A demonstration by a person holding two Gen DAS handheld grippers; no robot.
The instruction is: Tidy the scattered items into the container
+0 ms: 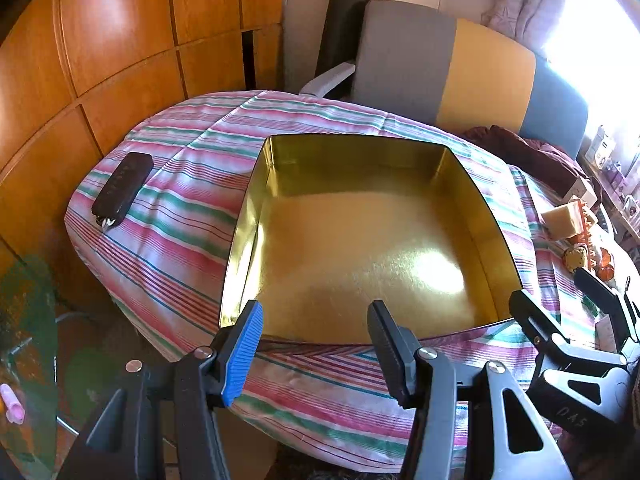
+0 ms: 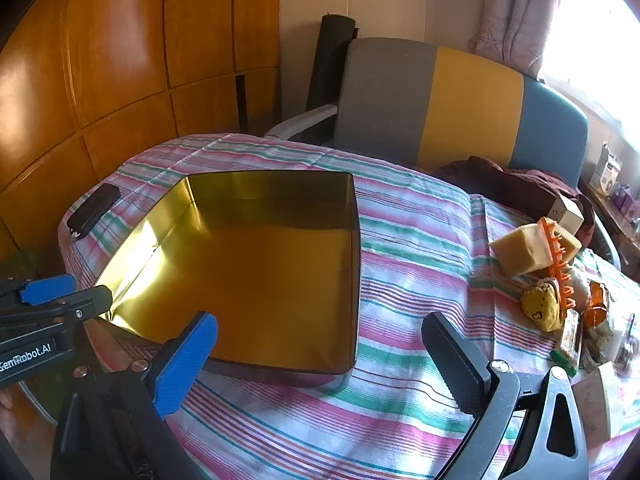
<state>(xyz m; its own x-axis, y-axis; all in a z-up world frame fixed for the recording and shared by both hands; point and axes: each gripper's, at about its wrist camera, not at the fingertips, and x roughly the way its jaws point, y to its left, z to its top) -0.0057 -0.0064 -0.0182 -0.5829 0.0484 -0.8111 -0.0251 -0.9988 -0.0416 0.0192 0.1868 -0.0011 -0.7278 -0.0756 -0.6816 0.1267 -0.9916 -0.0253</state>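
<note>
Gold tin [image 2: 260,280] lying empty | item pile [image 2: 556,280] sitting right of it, nearer right tool [image 2: 320,360] | both tools, left tool [image 1: 316,344] included, hovering open.

Tin [image 1: 360,248]: shiny gold inside. Tablecloth [image 2: 420,240]: pink, green, white stripes. Case [image 1: 122,188]: black. Sponge [image 2: 524,250]: pale yellow. Comb [image 2: 558,264]: orange. Chair back [image 2: 460,108]: grey, yellow, blue bands. Wall panels [image 1: 120,40]: orange-brown wood.

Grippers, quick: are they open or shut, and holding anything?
Left gripper: open, holding nothing, fingers over the gold tin's near edge.
Right gripper: open, holding nothing.
</note>
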